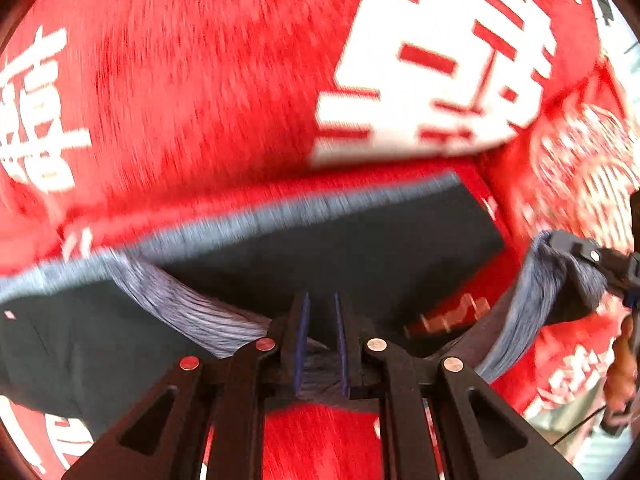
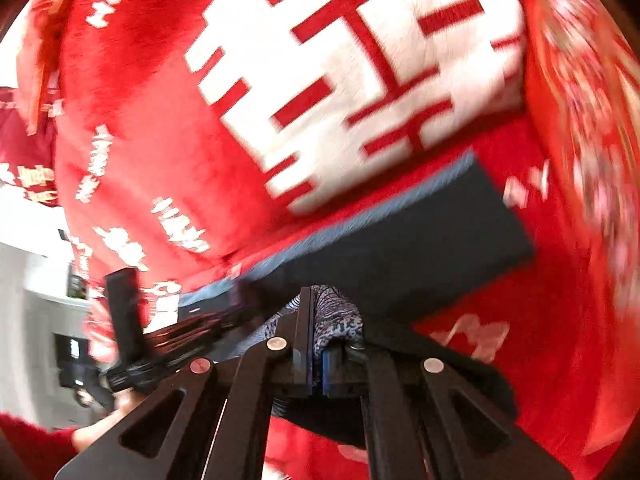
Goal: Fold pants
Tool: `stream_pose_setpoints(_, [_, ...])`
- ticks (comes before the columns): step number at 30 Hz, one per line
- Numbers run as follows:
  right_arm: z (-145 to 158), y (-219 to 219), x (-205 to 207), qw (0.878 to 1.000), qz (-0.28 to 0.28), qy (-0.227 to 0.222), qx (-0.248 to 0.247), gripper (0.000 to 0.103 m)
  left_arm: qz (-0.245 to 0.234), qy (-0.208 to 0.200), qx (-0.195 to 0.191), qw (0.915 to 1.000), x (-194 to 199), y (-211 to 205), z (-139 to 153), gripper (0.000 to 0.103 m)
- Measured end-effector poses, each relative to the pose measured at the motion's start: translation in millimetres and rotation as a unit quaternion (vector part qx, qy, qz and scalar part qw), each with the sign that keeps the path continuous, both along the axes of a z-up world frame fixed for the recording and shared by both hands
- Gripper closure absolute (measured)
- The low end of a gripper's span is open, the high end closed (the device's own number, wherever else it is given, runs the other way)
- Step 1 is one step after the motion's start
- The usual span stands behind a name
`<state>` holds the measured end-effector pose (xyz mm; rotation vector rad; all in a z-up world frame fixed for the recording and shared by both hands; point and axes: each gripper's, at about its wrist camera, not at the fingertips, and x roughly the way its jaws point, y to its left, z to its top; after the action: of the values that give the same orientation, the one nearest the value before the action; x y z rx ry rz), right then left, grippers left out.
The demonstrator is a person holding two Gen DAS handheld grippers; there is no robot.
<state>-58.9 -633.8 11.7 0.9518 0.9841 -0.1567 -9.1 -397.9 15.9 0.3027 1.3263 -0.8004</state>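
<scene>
The pants (image 1: 340,248) are dark navy with a grey-blue heathered band, lying on a red cloth with white characters. My left gripper (image 1: 322,320) is shut on a bunch of the grey-blue fabric near the band, lifted off the surface. My right gripper (image 2: 316,320) is shut on another bunch of the same fabric; it also shows at the right edge of the left wrist view (image 1: 592,256), holding a raised fold. The pants (image 2: 400,248) stretch away from the right gripper as a flat dark panel. Both views are motion-blurred.
The red cloth (image 1: 200,100) with large white characters covers the whole surface under the pants. The left gripper's body (image 2: 128,320) and a hand appear at the left of the right wrist view. White furniture (image 2: 24,280) stands beyond the cloth's left edge.
</scene>
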Motion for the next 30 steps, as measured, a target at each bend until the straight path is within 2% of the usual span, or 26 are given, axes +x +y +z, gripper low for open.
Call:
stream_pose_setpoints(2, [-13,-20,18,1.000,0.011,0.017,-0.012,0.100,0.020,-0.028,0.014,0.9993,11,-5,0,0.087])
stream_pose_setpoints(3, [-23,-29,26,0.999,0.015,0.030,-0.019,0.100,0.033,-0.040,0.024,0.9983,17,-4,-2,0.073])
stream_pose_setpoints(4, [-33,-35,31,0.999,0.018,0.040,-0.022,0.098,0.046,-0.051,0.037,0.9970,21,-1,-5,0.056])
stream_pose_setpoints(5, [-46,-41,37,0.998,0.022,0.052,-0.025,0.098,0.055,-0.059,0.046,0.9956,24,3,-7,0.018])
stream_pose_setpoints(6, [-55,-44,41,0.998,0.024,0.060,-0.027,0.098,0.072,-0.079,0.051,0.9930,25,7,-8,0.012])
stream_pose_setpoints(8, [-74,-50,46,0.996,0.025,0.079,-0.027,0.097,0.071,-0.089,0.065,0.9913,22,7,-17,0.012])
stream_pose_setpoints(9, [-85,-52,48,0.995,0.026,0.092,-0.028,0.097,0.065,-0.089,0.084,0.9904,20,5,-26,0.012])
stream_pose_setpoints(10, [-93,-53,49,0.993,0.026,0.107,-0.029,0.094,0.063,-0.092,0.095,0.9893,19,6,-31,0.012])
stream_pose_setpoints(12, [-98,-54,49,0.992,0.024,0.118,-0.032,0.077,0.049,-0.096,0.117,0.9873,13,-1,-43,0.012])
stream_pose_setpoints(14, [-90,-55,43,0.993,0.018,0.105,-0.045,0.018,0.036,-0.109,0.128,0.9852,7,-6,-48,0.012])
stream_pose_setpoints(15, [-78,-55,37,0.993,0.011,0.094,-0.064,0.014,0.033,-0.114,0.130,0.9845,4,-9,-49,0.012])
stream_pose_setpoints(18, [-59,-54,26,0.992,0.010,0.089,-0.086,0.014,0.032,-0.112,0.143,0.9829,5,-16,-55,0.012])
stream_pose_setpoints(20, [-57,-55,19,0.990,0.004,0.101,-0.097,0.020,0.032,-0.111,0.153,0.9816,7,-21,-63,0.012])
stream_pose_setpoints(21, [-63,-56,19,0.989,0.004,0.114,-0.098,0.026,0.031,-0.113,0.157,0.9806,7,-24,-66,0.012])
stream_pose_setpoints(23, [-77,-66,23,0.985,-0.001,0.142,-0.093,0.055,0.029,-0.116,0.166,0.9787,6,-28,-74,0.012])
stream_pose_setpoints(25, [-96,-79,21,0.985,-0.023,0.152,-0.078,0.058,0.029,-0.118,0.173,0.9773,5,-32,-82,0.012])
stream_pose_setpoints(27, [-110,-84,23,0.984,-0.026,0.163,-0.066,0.065,0.029,-0.116,0.176,0.9770,5,-34,-89,0.012])
stream_pose_setpoints(28, [-113,-85,25,0.983,-0.022,0.167,-0.068,0.077,0.029,-0.113,0.178,0.9771,5,-35,-91,0.012])
stream_pose_setpoints(29, [-112,-85,28,0.984,-0.015,0.162,-0.066,0.095,0.032,-0.110,0.181,0.9767,5,-35,-94,0.012])
stream_pose_setpoints(30, [-107,-85,30,0.987,-0.013,0.149,-0.063,0.095,0.035,-0.109,0.181,0.9769,5,-35,-95,0.012])
